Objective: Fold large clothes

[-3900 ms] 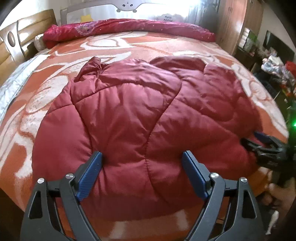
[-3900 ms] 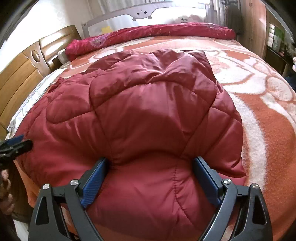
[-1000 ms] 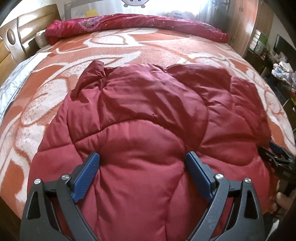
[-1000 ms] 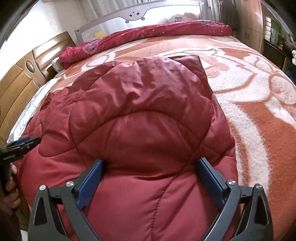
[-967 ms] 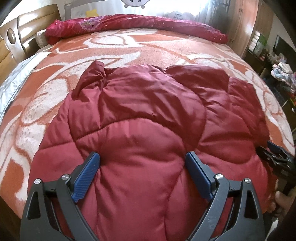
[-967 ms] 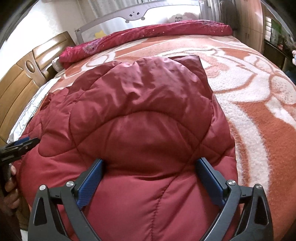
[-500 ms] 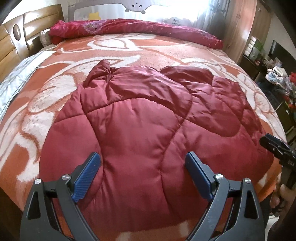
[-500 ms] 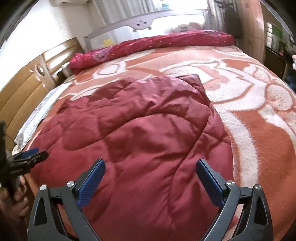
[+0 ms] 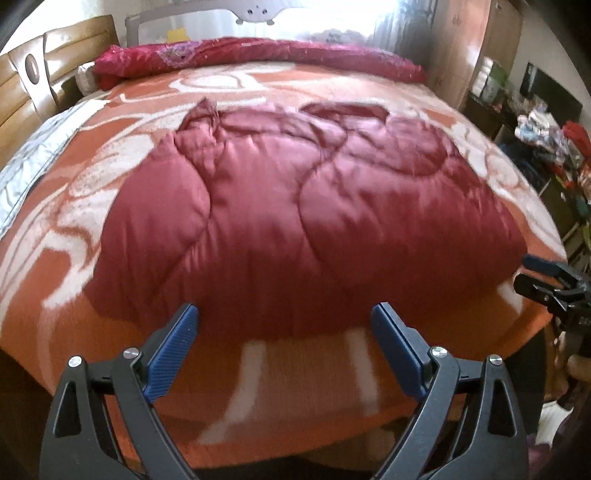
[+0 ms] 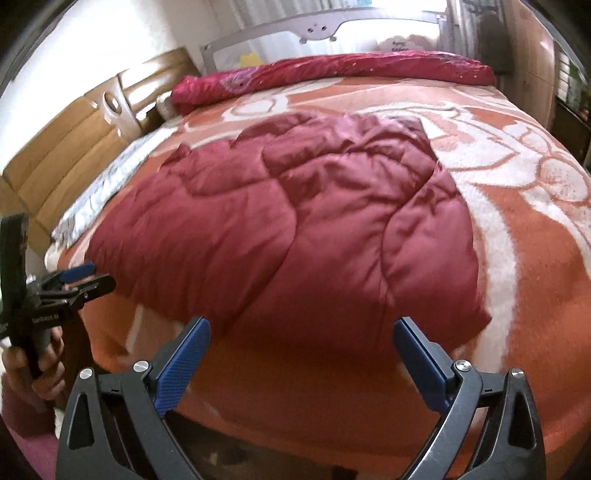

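Note:
A dark red quilted padded garment [image 9: 303,206] lies spread flat on the bed; it also shows in the right wrist view [image 10: 295,229]. My left gripper [image 9: 284,317] is open and empty, held just off the garment's near edge. My right gripper [image 10: 301,332] is open and empty, also just short of the near edge. Each gripper shows in the other's view: the right gripper at the right edge [image 9: 535,277], the left gripper at the left edge [image 10: 85,280].
The bed has an orange and white patterned blanket [image 9: 303,373]. A red rolled quilt [image 9: 258,55] lies along the far side under a grey bed rail [image 10: 321,22]. A wooden headboard [image 10: 85,129] is at the left. Cluttered furniture [image 9: 546,125] stands at the right.
Both grippers have pulled back off the garment toward the bed's near edge. The garment, puffed up under the jaws a second ago, now lies flatter and free.

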Available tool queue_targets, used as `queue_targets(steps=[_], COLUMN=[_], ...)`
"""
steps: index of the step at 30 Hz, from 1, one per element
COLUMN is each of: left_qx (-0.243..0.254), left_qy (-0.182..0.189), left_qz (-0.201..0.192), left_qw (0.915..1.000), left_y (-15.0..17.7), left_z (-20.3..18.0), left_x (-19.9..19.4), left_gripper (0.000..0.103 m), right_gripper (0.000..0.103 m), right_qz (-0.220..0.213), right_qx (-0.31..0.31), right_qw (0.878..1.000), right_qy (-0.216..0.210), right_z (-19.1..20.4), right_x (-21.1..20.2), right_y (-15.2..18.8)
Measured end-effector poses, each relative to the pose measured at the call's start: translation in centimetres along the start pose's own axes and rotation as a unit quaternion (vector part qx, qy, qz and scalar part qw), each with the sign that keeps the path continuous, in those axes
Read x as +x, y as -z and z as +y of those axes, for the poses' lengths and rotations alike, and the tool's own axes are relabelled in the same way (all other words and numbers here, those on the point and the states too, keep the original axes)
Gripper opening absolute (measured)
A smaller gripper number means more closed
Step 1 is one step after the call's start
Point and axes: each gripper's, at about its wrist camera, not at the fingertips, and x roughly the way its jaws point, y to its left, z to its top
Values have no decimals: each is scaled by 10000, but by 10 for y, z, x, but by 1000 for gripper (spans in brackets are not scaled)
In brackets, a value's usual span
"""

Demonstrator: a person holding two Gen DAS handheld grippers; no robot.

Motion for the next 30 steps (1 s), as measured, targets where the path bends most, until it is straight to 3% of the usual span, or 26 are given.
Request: queue_targets(steps=[5, 8, 16, 30], left_qx=[367, 584, 664, 596], left_qy=[-263, -358, -624, -912], left_qz=[103, -46, -376, 77], left_qw=[9989, 9976, 9951, 9940], left_y=[15, 11, -19, -34], left_z=[-14, -22, -25, -33], left_x=[-3, -21, -54, -10], left_gripper=[95, 95, 103, 103], right_gripper=[100, 100, 103, 103], right_qz=[339, 397, -101, 317], right_qx=[-254, -394, -625, -222], right_qw=[9990, 9983, 9979, 9990], right_qy=[-113, -136, -138, -244], right_z=[14, 22, 32, 19], right_x=[3, -6, -58, -8], right_y=[15, 15, -14, -20])
